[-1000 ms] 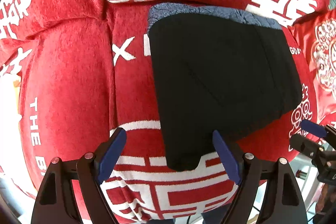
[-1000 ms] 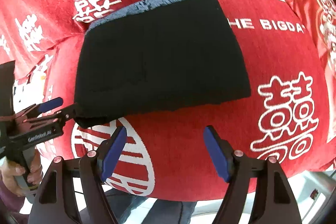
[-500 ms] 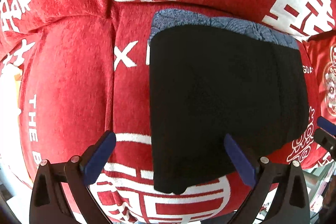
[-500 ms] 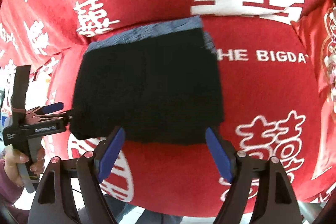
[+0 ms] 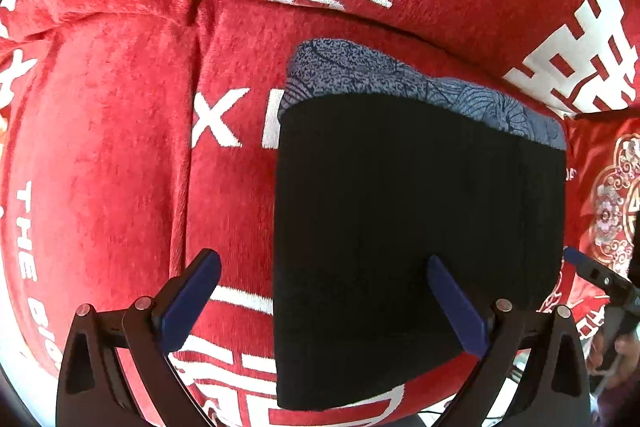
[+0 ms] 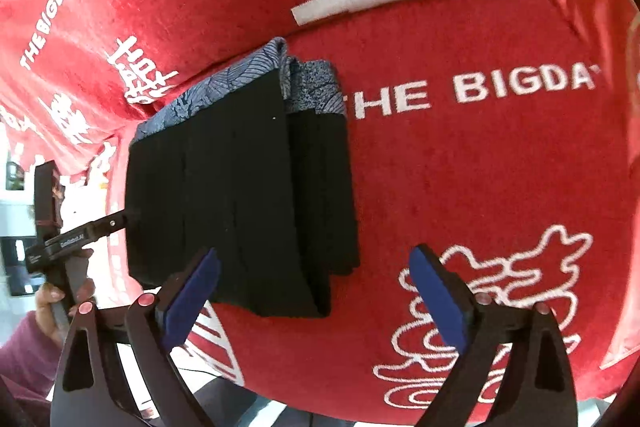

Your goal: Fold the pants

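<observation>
Folded black pants [image 5: 416, 247] lie flat on red blanket [image 5: 120, 167], blue patterned band at far end, long axis running near-to-far. Stacked fold edges at pants' right side are shown only in right wrist view. Left gripper [image 5: 324, 299] is spread wide, nothing clamped. Right gripper [image 6: 316, 291] has just been opening, nothing gripped. Embroidered cushion [image 5: 612, 211] is seen at right in left view.
</observation>
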The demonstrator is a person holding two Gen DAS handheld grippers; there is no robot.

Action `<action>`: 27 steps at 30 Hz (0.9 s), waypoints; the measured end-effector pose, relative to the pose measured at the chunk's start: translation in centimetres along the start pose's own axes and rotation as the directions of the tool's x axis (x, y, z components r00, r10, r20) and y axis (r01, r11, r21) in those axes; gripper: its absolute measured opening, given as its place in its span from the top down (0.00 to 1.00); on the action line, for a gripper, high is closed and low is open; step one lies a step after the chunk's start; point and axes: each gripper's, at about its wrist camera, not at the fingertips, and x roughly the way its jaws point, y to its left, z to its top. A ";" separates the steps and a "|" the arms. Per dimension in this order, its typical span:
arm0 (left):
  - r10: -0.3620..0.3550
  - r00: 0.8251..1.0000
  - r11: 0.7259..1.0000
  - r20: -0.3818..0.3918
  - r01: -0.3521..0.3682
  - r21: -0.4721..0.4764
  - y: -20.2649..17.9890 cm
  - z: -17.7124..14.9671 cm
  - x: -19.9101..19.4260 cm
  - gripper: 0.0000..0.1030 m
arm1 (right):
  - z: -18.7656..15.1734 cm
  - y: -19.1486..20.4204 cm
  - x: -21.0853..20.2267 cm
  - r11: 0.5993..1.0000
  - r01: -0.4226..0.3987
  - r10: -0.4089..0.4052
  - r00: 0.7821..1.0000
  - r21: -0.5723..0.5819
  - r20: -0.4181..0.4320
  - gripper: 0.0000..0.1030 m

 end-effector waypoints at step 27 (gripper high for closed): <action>-0.308 0.951 0.947 -0.008 0.307 0.094 -0.2 3.0 4.2 0.20 | 5.1 -3.5 6.9 0.915 -0.399 0.403 0.905 0.058 -0.136 0.42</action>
